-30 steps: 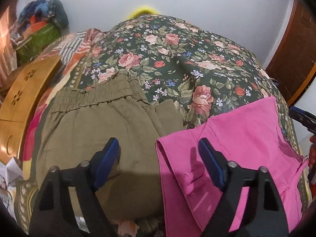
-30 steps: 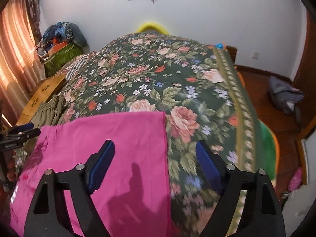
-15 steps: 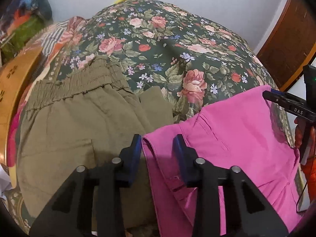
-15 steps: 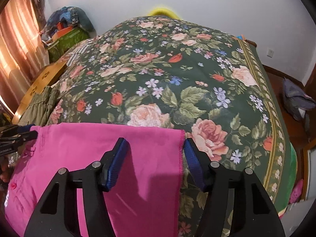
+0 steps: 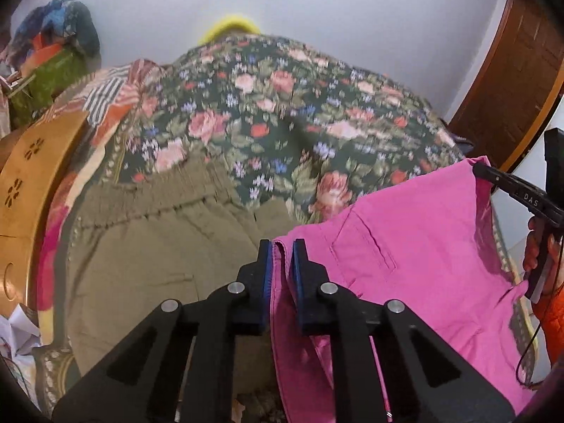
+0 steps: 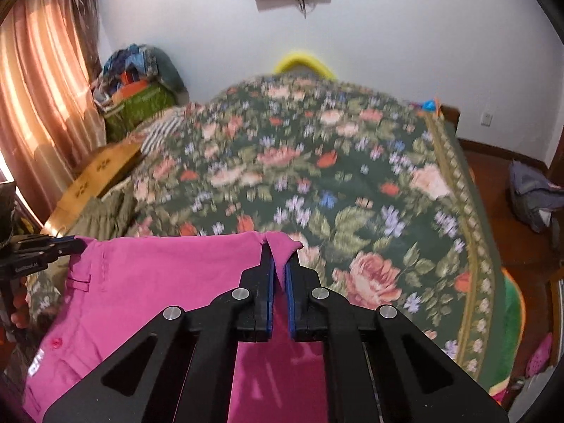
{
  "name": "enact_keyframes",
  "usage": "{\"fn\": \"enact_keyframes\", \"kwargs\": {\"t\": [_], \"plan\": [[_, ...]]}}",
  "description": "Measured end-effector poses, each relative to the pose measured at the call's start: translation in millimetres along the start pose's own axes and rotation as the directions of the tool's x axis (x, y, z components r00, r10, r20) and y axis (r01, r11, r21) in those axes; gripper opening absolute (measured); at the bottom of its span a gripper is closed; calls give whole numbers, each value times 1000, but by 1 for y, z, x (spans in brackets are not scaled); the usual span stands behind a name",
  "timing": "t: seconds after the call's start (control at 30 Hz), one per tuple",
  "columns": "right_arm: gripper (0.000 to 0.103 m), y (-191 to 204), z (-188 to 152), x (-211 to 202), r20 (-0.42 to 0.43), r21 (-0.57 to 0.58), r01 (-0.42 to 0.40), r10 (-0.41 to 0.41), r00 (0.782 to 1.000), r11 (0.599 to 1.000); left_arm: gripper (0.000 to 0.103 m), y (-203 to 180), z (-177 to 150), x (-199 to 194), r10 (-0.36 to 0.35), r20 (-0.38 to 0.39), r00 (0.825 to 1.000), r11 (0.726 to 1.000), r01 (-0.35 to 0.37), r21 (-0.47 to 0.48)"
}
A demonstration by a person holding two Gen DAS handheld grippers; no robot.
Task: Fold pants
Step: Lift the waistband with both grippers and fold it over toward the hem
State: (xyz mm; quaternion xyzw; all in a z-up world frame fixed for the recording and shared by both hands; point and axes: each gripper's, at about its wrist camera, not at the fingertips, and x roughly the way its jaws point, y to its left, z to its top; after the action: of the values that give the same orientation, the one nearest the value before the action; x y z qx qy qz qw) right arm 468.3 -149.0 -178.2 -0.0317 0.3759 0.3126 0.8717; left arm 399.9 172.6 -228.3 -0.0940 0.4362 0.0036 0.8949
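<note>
Lying across the near edge of a floral bedspread (image 6: 370, 183), pink pants (image 6: 148, 289) were pinched at both upper corners. The left gripper (image 5: 281, 246) was clamped on the waistband corner, the right gripper (image 6: 278, 250) on the opposite corner, cloth bunched between the blue pads of each. A green bin (image 6: 141, 109) by the curtain (image 6: 38, 105) was heaped with clothes. Olive pants (image 5: 155, 246) were spread on the bedspread just beside the pink ones, their elastic waist toward the far wall (image 6: 387, 17). A wooden board (image 5: 31, 183) stood at the bed's left side, a brown door (image 5: 521, 70) to the right. The pink pants' long axis was seen running left to right between the grippers, waistband toward the left.
</note>
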Motion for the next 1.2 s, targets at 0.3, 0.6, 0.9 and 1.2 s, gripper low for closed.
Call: {"fn": "enact_keyframes", "kwargs": {"t": [0.3, 0.6, 0.9, 1.2], "plan": [[4, 9, 17, -46, 98, 28, -15, 12, 995, 999, 10, -12, 14, -51, -33, 90, 995, 999, 31, 15], [4, 25, 14, -114, 169, 20, -32, 28, 985, 999, 10, -43, 7, -126, -86, 175, 981, 993, 71, 90], [4, 46, -22, -177, 179, 13, -40, 38, 983, 999, 10, -67, -41, -183, -108, 186, 977, 987, 82, 141], [4, 63, -72, -207, 145, 22, -52, 49, 988, 998, 10, -70, -104, -208, -123, 130, 984, 985, 106, 135]]}}
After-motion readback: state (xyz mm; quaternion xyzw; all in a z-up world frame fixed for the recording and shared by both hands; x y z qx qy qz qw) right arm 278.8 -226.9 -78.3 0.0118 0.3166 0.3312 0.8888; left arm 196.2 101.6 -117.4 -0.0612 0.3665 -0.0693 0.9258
